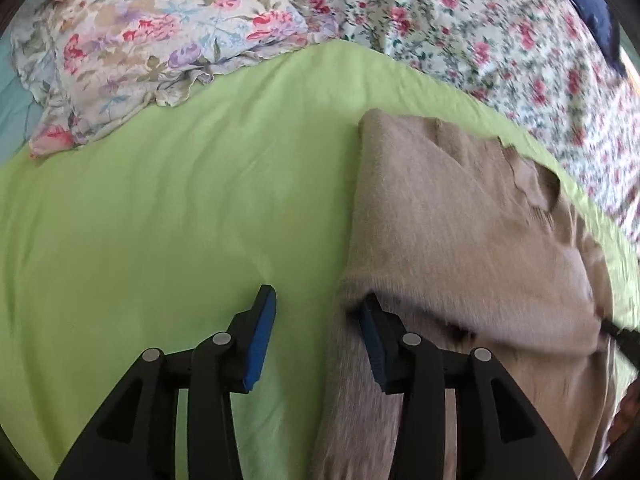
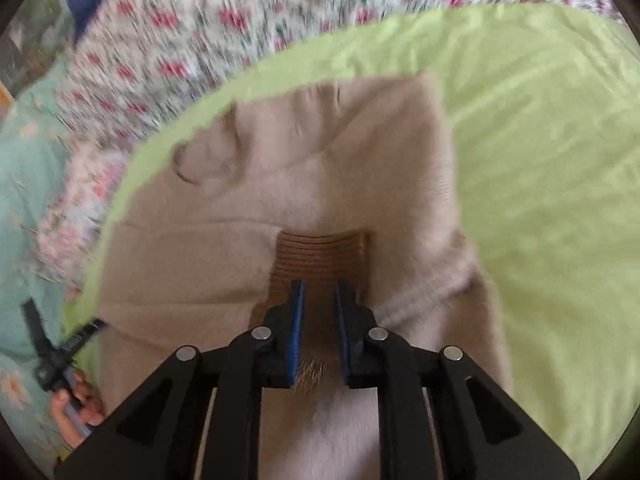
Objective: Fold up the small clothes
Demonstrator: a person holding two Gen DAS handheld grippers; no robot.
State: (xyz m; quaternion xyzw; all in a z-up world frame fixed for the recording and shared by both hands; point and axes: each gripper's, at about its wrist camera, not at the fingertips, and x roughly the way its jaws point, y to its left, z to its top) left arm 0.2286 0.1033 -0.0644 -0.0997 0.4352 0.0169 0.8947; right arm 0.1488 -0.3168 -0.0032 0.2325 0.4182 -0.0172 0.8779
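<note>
A beige fuzzy knit garment point(image 1: 448, 216) lies on a lime green sheet point(image 1: 160, 220), partly folded over itself. My left gripper point(image 1: 318, 308) is open at the garment's left edge: one finger rests on the bare sheet, the other is tucked under a fold of the knit. In the right wrist view the same garment point(image 2: 300, 184) fills the middle. My right gripper point(image 2: 320, 292) is narrowly parted over the garment's ribbed cuff point(image 2: 320, 252), with fuzzy knit between its fingers. The left gripper point(image 2: 60, 352) shows at the far left, held by a hand.
A floral pillow point(image 1: 152, 52) lies at the sheet's far left. A rose-print quilt point(image 1: 500, 40) borders the sheet along the back and right. Teal fabric point(image 2: 24, 208) lies beside the bed in the right wrist view.
</note>
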